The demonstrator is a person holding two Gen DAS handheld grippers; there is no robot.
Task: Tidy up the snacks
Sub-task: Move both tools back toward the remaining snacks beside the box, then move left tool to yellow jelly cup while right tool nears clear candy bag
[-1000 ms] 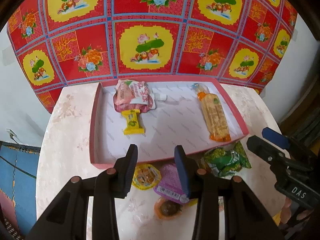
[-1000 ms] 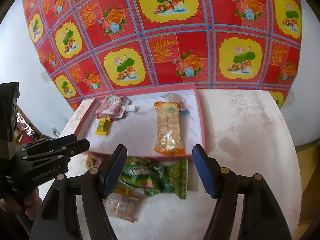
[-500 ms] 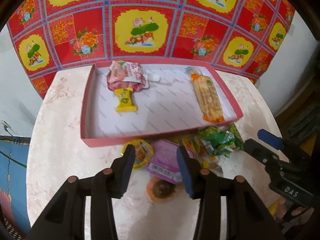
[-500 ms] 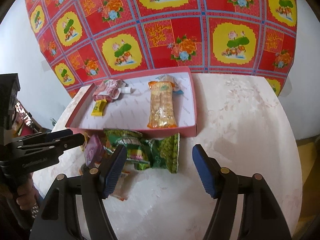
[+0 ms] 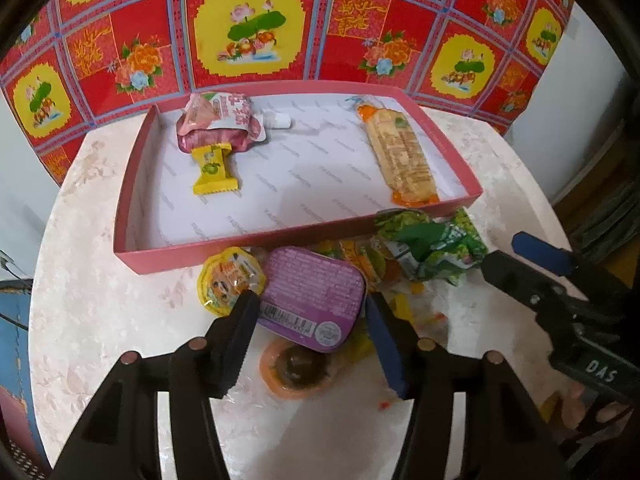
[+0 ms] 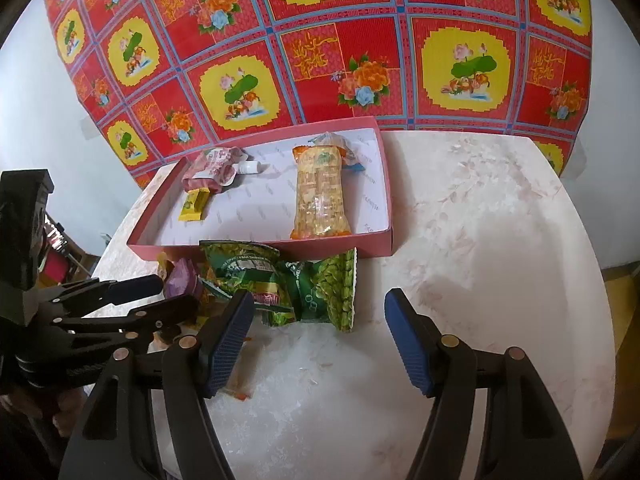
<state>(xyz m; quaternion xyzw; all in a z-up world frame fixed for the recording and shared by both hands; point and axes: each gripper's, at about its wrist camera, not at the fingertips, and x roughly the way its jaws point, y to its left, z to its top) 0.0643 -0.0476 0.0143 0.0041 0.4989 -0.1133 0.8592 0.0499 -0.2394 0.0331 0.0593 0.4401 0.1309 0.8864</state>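
Observation:
A pink shallow box (image 5: 248, 242) (image 6: 376, 240) on the marble table holds a pink pouch (image 5: 218, 122), a yellow candy bar (image 5: 213, 170) and a long orange cracker pack (image 5: 404, 156) (image 6: 320, 196). In front of it lies a pile: a purple tub (image 5: 312, 294), a yellow jelly cup (image 5: 228, 280), an orange cup (image 5: 296, 368) and green packets (image 5: 432, 248) (image 6: 296, 284). My left gripper (image 5: 310, 312) is open, its jaws on either side of the purple tub. My right gripper (image 6: 320, 336) is open and empty, just in front of the green packets.
A red and yellow patterned cloth (image 6: 360, 40) hangs behind the table. The marble table top (image 6: 480, 240) stretches bare to the right of the box. Each gripper shows in the other's view: the right one (image 5: 560, 292), the left one (image 6: 100, 304).
Both grippers have pulled back and dropped toward the pile in front of the box. The left jaws have come down around the purple tub. Both remain open.

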